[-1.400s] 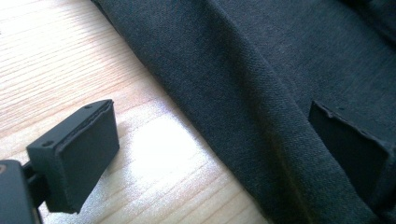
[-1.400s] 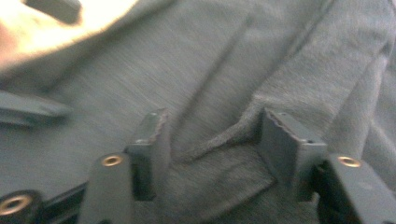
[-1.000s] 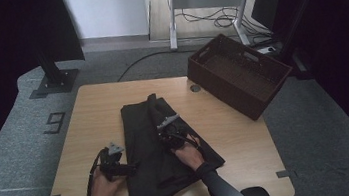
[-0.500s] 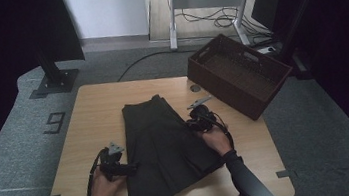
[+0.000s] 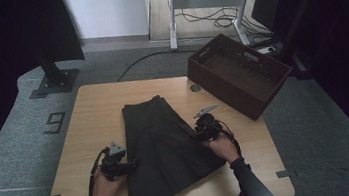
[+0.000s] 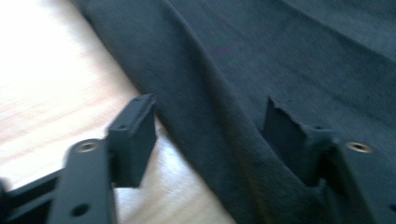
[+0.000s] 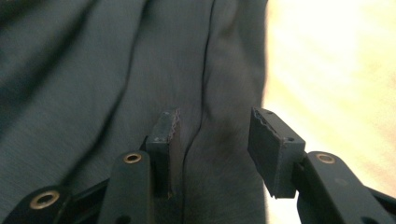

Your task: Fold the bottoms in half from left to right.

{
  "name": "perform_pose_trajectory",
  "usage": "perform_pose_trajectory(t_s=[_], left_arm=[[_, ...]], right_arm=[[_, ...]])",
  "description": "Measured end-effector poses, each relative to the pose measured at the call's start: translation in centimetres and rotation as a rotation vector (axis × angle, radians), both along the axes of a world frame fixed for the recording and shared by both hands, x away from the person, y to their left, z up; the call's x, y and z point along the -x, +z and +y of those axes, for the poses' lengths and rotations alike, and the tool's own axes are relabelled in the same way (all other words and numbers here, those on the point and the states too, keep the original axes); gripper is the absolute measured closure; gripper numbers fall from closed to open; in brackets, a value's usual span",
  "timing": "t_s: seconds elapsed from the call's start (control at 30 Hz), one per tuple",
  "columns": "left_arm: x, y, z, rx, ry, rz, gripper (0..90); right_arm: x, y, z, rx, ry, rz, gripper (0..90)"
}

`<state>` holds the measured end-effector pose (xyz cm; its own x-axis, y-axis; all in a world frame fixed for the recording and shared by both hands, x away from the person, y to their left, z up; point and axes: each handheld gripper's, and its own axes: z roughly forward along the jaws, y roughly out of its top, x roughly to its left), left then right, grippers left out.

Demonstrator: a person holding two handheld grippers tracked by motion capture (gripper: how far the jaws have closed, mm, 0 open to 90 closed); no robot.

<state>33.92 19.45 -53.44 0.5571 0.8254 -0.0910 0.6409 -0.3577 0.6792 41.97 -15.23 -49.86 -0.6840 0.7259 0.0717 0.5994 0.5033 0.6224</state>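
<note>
Since the earlier frame the folded-over half of the dark garment (image 5: 168, 149) has been laid out to the 3 o'clock side; the right gripper (image 5: 198, 131) travelled with it and now sits at that edge, its jaws just opened, standing apart over the cloth, gripping nothing. Left gripper (image 5: 129, 168) barely shifted at the 9 o'clock edge; its jaws have just been closing, cloth edge between them, not pinched yet in the left gripper view.

Garment lies flat mid-surface (image 5: 93, 113), slightly skewed. Judged soft, light, limp, likely to sag and slide on the wood; best taken at hem or corner, both sides together.

Brown basket (image 5: 238, 75) at 2 o'clock, hanging over the surface's corner, well apart from the cloth. Small round grommet (image 5: 195, 89) at 12–1 o'clock. Nothing blocks either gripper.
</note>
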Motion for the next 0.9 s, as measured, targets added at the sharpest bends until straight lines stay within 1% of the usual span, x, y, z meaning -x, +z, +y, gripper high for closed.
perform_pose_trajectory(t_s=[0.03,0.07,0.1,0.13,0.17,0.2,0.23,0.3,0.33,0.4,0.43,0.47,0.53,0.57,0.6,0.63,0.67,0.73,0.77,0.8,0.83,0.87,0.9], left_arm=[[0.0,-0.2,-0.1,-0.003,-0.001,0.007,40.4],[0.0,-0.4,-0.2,0.000,-0.003,0.009,41.5],[0.0,-0.4,-0.2,0.009,0.001,0.009,41.7],[0.0,-0.4,-0.3,0.006,0.000,0.008,42.1],[0.0,-0.4,-0.3,0.001,-0.003,0.003,42.3],[0.0,-0.4,-0.4,0.000,-0.003,-0.003,42.7],[0.1,-0.4,-0.4,0.002,-0.004,-0.005,43.3],[0.1,-0.4,-0.5,0.003,-0.006,-0.012,44.5],[0.2,-0.3,-0.6,0.003,-0.007,-0.018,47.2],[0.4,0.0,-0.8,-0.007,-0.012,-0.048,59.8],[0.6,0.2,-1.0,-0.002,-0.018,-0.069,65.7],[0.7,0.3,-1.1,0.004,-0.022,-0.078,73.5],[1.0,0.5,-1.4,-0.005,-0.027,-0.105,81.5],[1.1,0.7,-1.6,-0.004,-0.029,-0.129,85.0],[1.2,0.9,-1.6,0.002,-0.031,-0.141,86.7],[1.3,1.0,-1.6,0.017,-0.031,-0.164,87.2],[1.5,1.4,-1.6,0.045,-0.030,-0.193,87.3],[1.6,1.8,-1.7,0.079,-0.036,-0.220,87.4],[1.6,1.7,-1.8,0.081,-0.048,-0.215,87.4],[1.5,1.6,-2.0,0.075,-0.058,-0.206,86.9],[1.3,1.1,-2.3,0.052,-0.072,-0.188,86.3],[1.1,0.8,-2.5,0.034,-0.081,-0.167,84.3],[0.9,0.1,-2.9,0.007,-0.088,-0.138,81.4]], right_arm=[[0.1,-0.7,0.1,0.012,0.003,0.003,54.9],[0.2,-1.2,0.2,0.018,0.003,0.007,58.8],[0.3,-1.7,0.3,0.030,0.004,0.012,66.5],[0.4,-2.2,0.3,0.056,0.005,-0.003,72.6],[0.6,-2.6,0.4,0.073,0.000,-0.013,78.1],[0.6,-2.8,0.3,0.059,-0.001,-0.013,82.0],[0.6,-2.9,0.1,0.043,-0.015,-0.017,84.7],[0.6,-3.1,-0.2,0.031,-0.030,-0.018,86.6],[0.6,-3.1,-0.4,0.031,-0.040,-0.024,86.8],[0.6,-3.0,-0.6,0.035,-0.053,-0.038,86.9],[0.6,-3.0,-0.7,0.037,-0.060,-0.041,86.9],[0.7,-2.8,-0.9,0.032,-0.069,-0.052,86.9],[0.9,-2.3,-1.1,0.015,-0.072,-0.066,87.1],[1.0,-2.2,-1.1,0.015,-0.073,-0.076,87.1],[1.2,-1.8,-1.2,0.006,-0.075,-0.087,87.1],[1.2,-1.5,-1.3,-0.004,-0.078,-0.092,87.2],[1.3,-1.3,-1.5,-0.007,-0.079,-0.099,87.3],[1.4,-0.4,-2.0,-0.026,-0.095,-0.119,87.3],[1.4,-0.2,-2.3,-0.030,-0.103,-0.122,87.3],[1.4,-0.1,-2.5,-0.024,-0.112,-0.122,87.3],[1.3,-0.2,-2.7,-0.013,-0.117,-0.118,87.3],[1.2,-0.5,-2.9,0.007,-0.122,-0.112,87.4],[1.2,-0.7,-3.1,0.016,-0.126,-0.104,87.4]])
